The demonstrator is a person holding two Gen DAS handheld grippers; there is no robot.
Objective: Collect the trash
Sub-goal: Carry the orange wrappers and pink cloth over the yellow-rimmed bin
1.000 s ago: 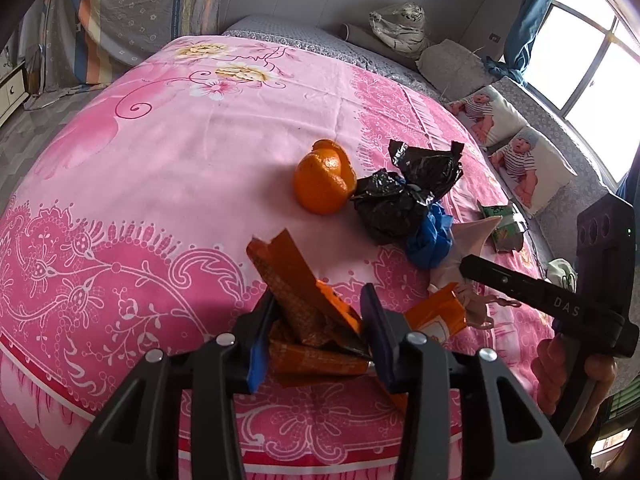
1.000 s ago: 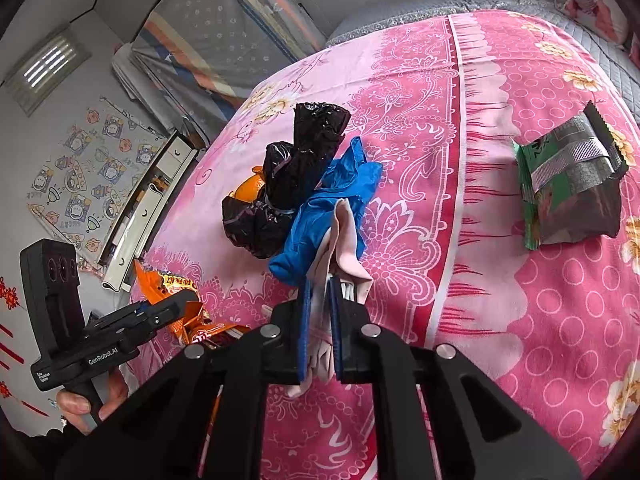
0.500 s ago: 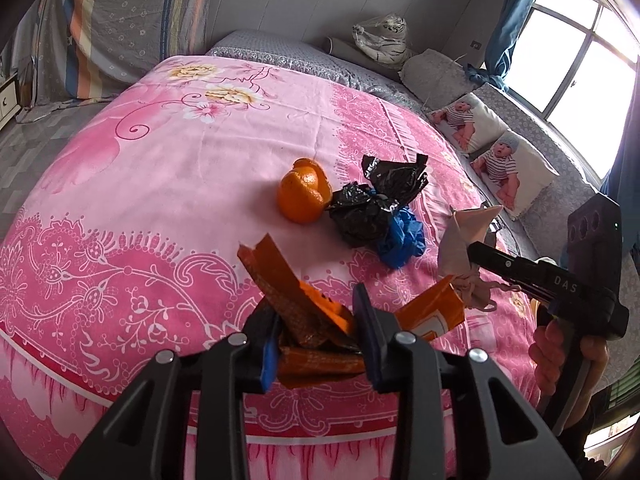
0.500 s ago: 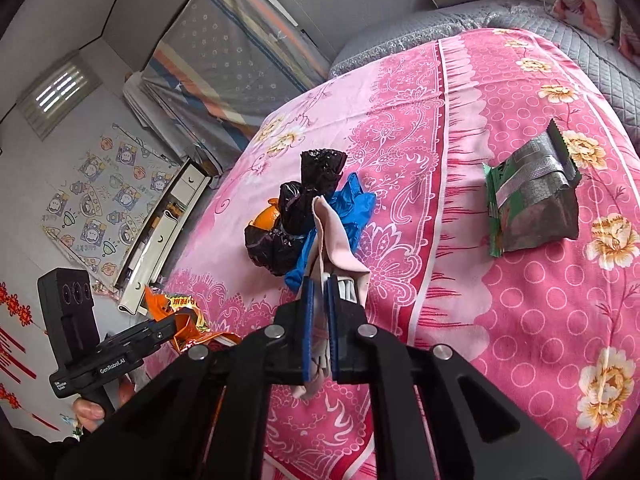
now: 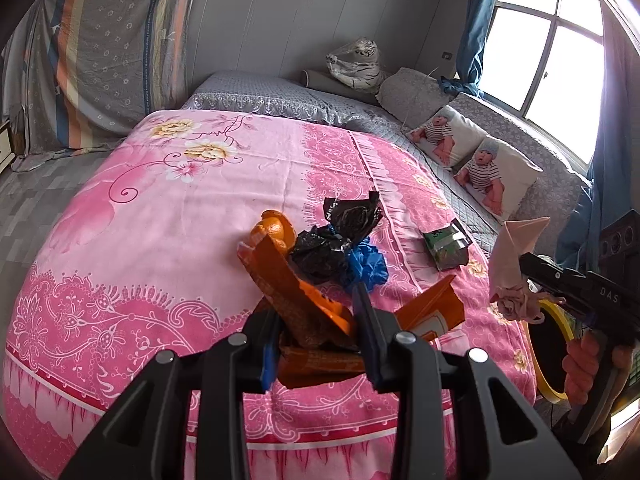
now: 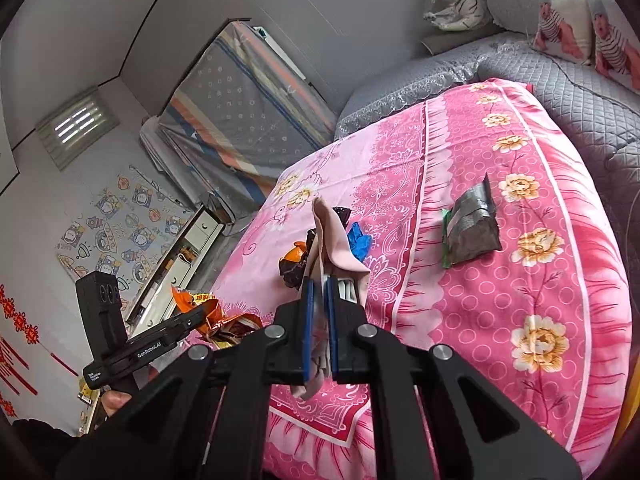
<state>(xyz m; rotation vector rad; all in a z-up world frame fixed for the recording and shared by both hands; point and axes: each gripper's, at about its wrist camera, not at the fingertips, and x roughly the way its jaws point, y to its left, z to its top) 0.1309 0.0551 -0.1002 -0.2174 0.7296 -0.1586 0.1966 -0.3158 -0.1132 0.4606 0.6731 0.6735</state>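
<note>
Floral pink bedspread [image 5: 168, 216]; crinkled orange wrapper [image 5: 296, 304], limp pink paper [image 6: 332, 248].

Right claw [image 6: 319, 312] pinches pink wrapper [image 6: 334, 248] above the bedspread [image 6: 500, 280].

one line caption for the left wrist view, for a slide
Left claw grips an orange snack wrapper above the pink bedspread; right claw holds a pale pink scrap.

Before me a bed [image 5: 160, 208] under a pink floral sheet, grey panelled wall [image 5: 300, 20] behind, bright window [image 5: 560, 40] right, perhaps a tiger toy [image 5: 356, 66].
</note>
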